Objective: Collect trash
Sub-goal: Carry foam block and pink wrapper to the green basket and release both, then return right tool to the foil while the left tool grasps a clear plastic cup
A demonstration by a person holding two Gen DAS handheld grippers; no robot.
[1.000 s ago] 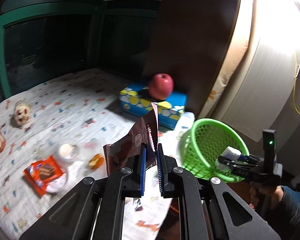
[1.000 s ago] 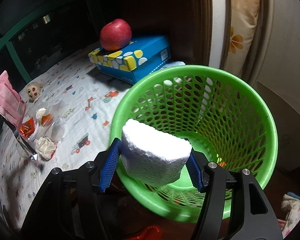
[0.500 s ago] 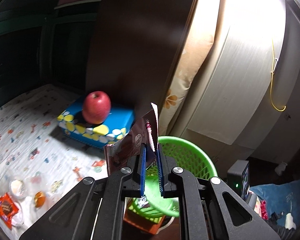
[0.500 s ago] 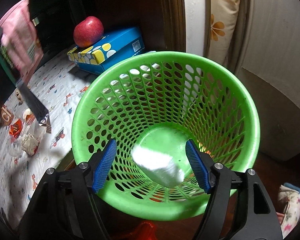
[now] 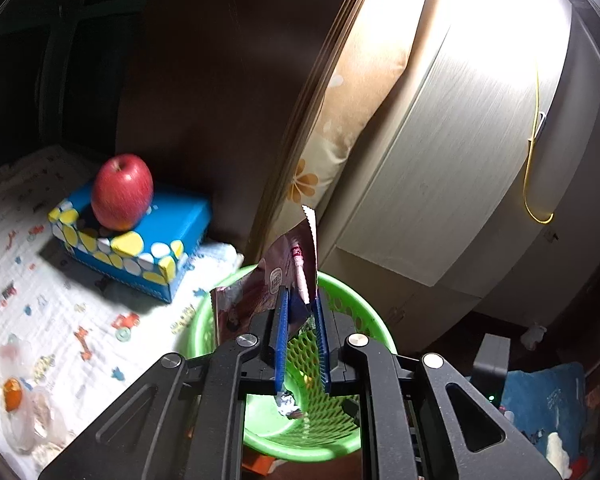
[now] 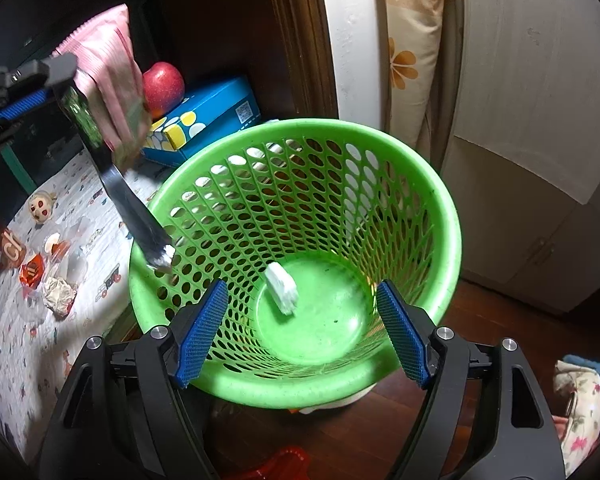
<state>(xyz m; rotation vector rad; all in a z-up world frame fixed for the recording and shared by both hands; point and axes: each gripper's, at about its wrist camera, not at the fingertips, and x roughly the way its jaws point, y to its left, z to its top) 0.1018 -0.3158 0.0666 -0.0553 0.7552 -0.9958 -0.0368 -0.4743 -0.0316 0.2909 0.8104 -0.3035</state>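
Note:
My left gripper (image 5: 301, 296) is shut on a brown and pink snack wrapper (image 5: 260, 296) and holds it above the green mesh basket (image 5: 374, 326). In the right wrist view that left gripper (image 6: 56, 76) comes in from the upper left. The wrapper (image 6: 112, 80) hangs from it, its silver tail dangling at the basket's left rim. My right gripper (image 6: 301, 285) hovers over the basket (image 6: 440, 200), its jaws opening with nothing between them. A white foam piece (image 6: 282, 288) lies on the basket's floor.
A red apple (image 5: 122, 192) sits on a blue tissue box (image 5: 140, 248) on the patterned cloth (image 5: 40, 320). Several wrappers and a crumpled paper ball (image 6: 58, 292) lie on the cloth at left. A pale cupboard (image 5: 460, 160) and a flowered cushion (image 5: 340, 120) stand behind the basket.
The foam piece dropped from my right gripper into the basket and the jaws spread wider. My left gripper carried the wrapper from over the cloth to above the basket.

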